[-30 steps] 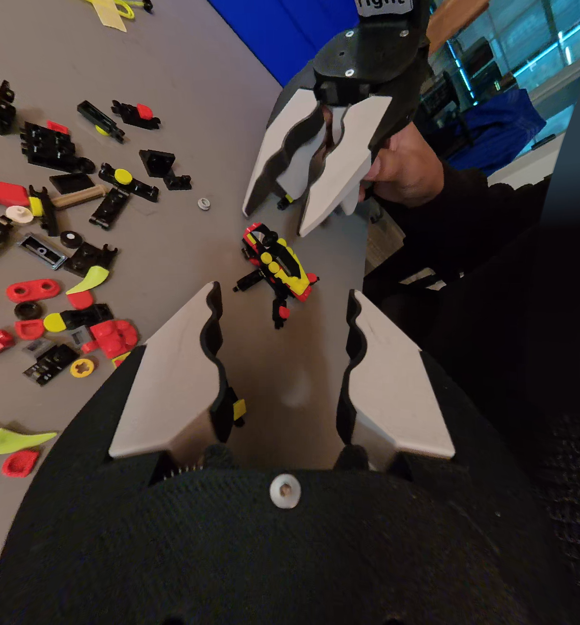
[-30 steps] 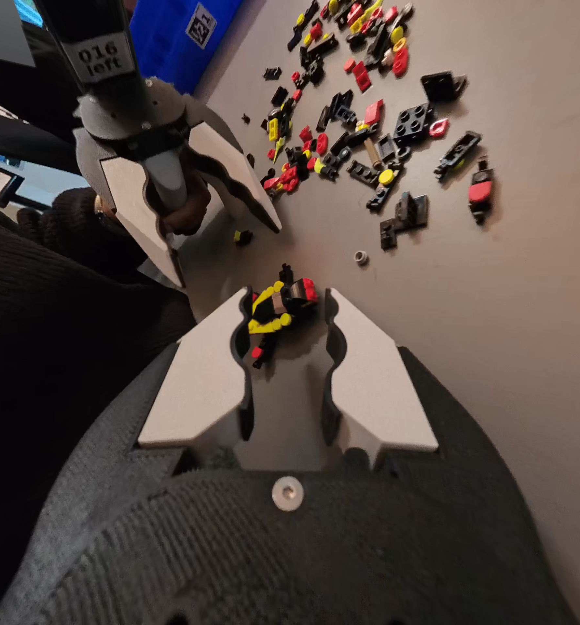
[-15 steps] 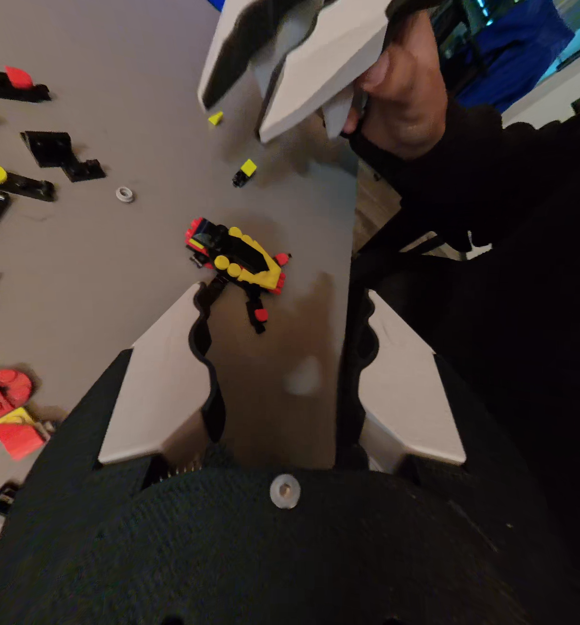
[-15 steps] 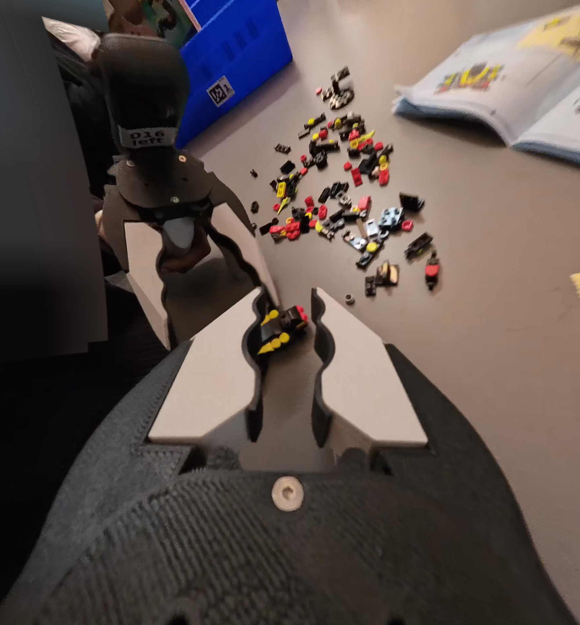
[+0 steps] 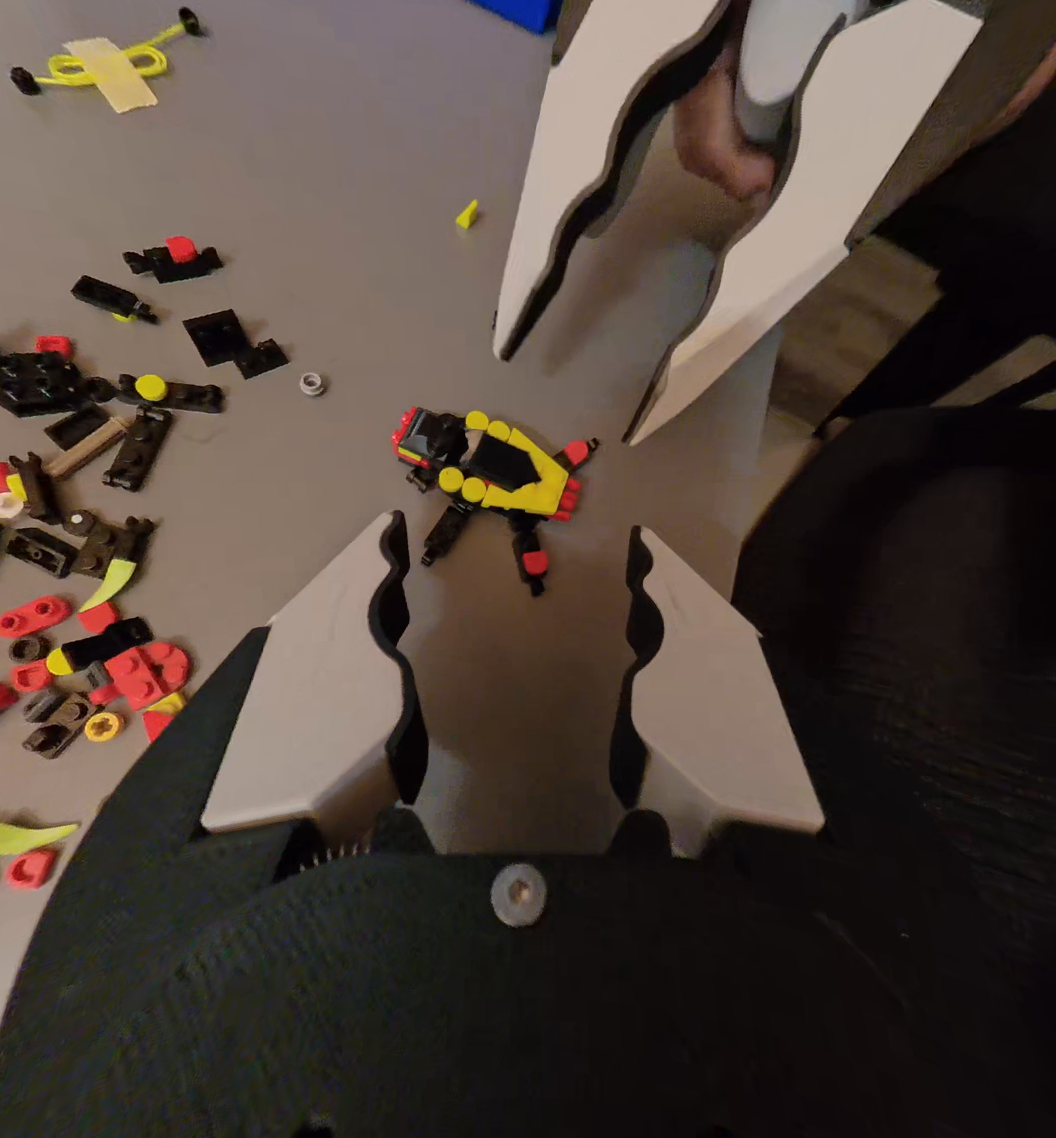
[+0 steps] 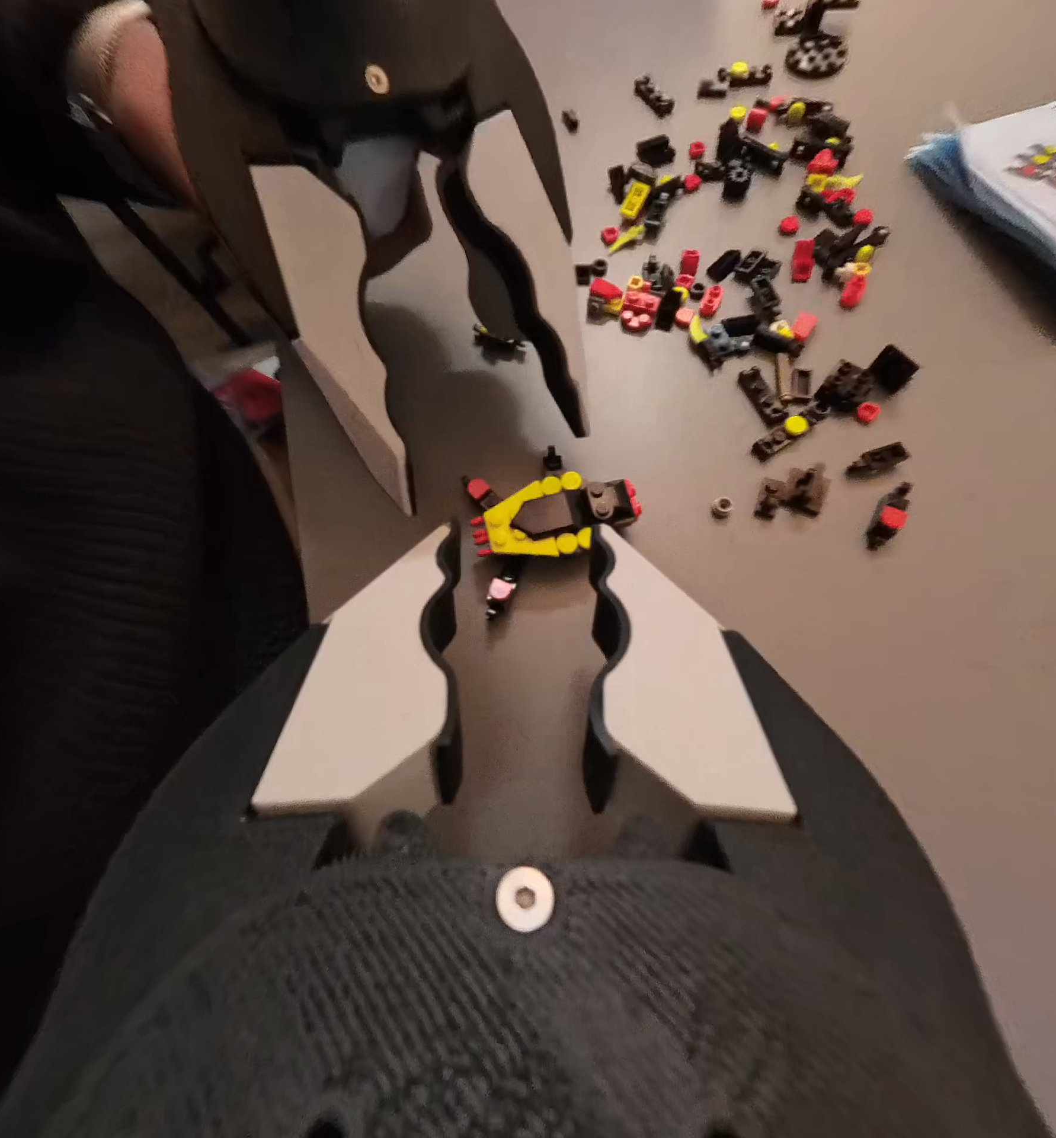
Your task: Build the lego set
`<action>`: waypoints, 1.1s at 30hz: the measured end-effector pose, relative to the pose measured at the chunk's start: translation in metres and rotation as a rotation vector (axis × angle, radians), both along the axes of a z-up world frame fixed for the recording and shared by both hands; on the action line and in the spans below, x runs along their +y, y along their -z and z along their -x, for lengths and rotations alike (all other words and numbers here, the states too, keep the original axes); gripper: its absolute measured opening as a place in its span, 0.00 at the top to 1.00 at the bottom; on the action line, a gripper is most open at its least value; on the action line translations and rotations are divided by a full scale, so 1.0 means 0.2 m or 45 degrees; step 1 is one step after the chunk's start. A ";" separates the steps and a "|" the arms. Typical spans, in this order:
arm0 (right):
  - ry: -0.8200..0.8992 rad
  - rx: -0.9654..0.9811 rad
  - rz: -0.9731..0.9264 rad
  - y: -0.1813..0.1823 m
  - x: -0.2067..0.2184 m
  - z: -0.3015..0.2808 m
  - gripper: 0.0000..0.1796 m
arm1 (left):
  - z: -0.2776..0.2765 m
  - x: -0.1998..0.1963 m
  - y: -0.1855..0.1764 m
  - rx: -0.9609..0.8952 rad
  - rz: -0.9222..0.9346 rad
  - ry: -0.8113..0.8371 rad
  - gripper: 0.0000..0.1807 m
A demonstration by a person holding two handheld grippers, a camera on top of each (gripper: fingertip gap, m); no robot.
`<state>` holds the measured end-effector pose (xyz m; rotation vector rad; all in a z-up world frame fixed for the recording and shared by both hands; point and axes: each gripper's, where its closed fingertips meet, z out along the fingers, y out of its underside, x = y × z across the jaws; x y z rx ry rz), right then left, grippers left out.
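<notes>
Now the little lego model (image 5: 488,477) lies flat on the desk (image 5: 328,154), between the two grippers. It sits just past the left gripper (image 5: 516,529) tips and right at the right gripper (image 6: 522,532) tips. Both jaws are spread apart, holding nothing. Loose pieces (image 6: 753,277) lie off to one side.

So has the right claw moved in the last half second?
Yes, the right claw came toward the lego model, from beyond the yellow wedge to this side.

bare table (image 5: 353,185) lies open at 12 o'clock of the half-built model (image 5: 488,474); loose bricks (image 5: 82,554) (densely scattered) block 9 o'clock.
</notes>
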<state>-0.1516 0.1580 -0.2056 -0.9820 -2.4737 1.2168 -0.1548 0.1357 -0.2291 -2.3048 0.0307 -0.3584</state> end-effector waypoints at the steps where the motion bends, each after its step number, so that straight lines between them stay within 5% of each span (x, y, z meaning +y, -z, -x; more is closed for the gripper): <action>1: 0.009 0.032 -0.046 0.01 0.00 0.01 0.76 | 0.00 0.00 0.01 0.015 0.007 -0.001 0.62; 33: 0.011 0.024 -0.137 0.13 -0.05 0.05 0.78 | 0.02 -0.02 0.07 -0.154 0.103 -0.030 0.77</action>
